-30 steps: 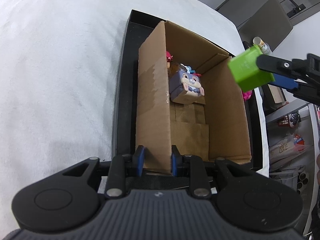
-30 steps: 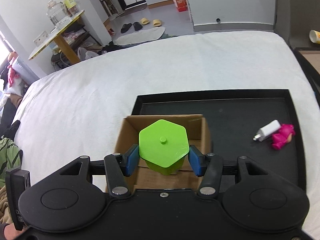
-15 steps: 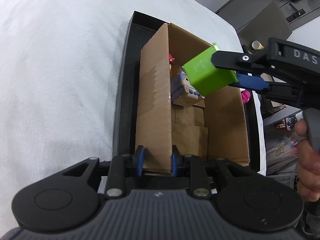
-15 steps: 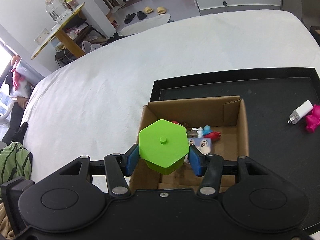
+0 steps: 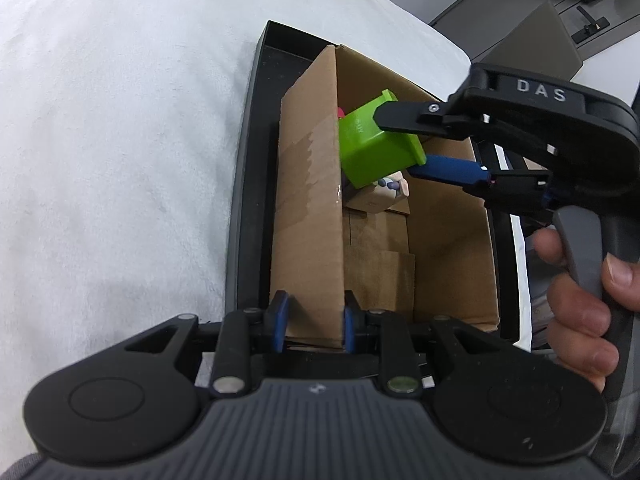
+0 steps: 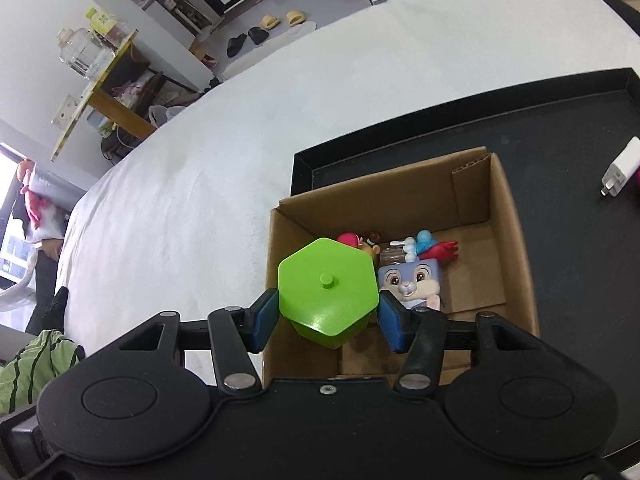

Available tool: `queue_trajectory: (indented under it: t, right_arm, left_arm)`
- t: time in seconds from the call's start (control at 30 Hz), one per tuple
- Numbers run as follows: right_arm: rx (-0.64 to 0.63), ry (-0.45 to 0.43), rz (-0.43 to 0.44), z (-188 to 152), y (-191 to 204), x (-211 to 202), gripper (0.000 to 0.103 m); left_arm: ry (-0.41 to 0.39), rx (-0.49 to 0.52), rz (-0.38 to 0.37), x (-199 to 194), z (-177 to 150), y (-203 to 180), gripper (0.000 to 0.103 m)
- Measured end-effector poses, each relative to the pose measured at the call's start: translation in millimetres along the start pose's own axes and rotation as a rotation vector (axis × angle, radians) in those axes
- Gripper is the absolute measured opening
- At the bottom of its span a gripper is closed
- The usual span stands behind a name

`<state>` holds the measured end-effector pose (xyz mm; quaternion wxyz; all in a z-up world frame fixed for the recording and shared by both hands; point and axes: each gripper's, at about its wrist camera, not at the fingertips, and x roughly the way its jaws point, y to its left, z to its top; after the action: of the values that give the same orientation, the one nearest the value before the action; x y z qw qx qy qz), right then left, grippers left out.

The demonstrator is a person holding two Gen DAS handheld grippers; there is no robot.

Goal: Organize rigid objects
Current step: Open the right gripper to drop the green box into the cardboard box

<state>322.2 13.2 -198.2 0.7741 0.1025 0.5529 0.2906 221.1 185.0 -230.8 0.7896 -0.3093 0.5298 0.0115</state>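
Observation:
A cardboard box (image 5: 452, 236) (image 6: 508, 216) stands in a black tray (image 6: 568, 184) on a white cloth. My left gripper (image 5: 312, 316) is shut on the box's near left wall (image 5: 308, 216). My right gripper (image 6: 328, 312) is shut on a green hexagonal container (image 6: 328, 292) (image 5: 372, 148) and holds it inside the box's opening, close to the left wall. Under it lie a purple rabbit cube (image 6: 412, 280) (image 5: 390, 188) and several small toy figures (image 6: 424, 244).
A white charger plug (image 6: 620, 172) lies on the tray to the right of the box. The tray's rim (image 5: 244, 184) runs along the box's left side. White cloth (image 5: 120, 140) surrounds the tray. Furniture and floor lie beyond the table edge.
My right gripper has carried the green container from beside the box's right wall to over the box and down into it, toward the left wall. My left gripper has kept its hold on the wall.

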Motion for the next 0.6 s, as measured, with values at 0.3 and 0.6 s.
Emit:
queue_trajectory:
  t: [0.3, 0.6]
  right_arm:
    - [0.010, 0.001, 0.028, -1.6, -10.3, -18.7, 0.055]
    - [-0.097, -0.005, -0.049, -14.5, -10.4, -41.5, 0.079]
  left_arm:
    - [-0.001, -0.008, 0.000, -0.8, -0.9, 0.0, 0.025]
    - [-0.001, -0.004, 0.007, -0.8, -1.3, -1.2, 0.025]
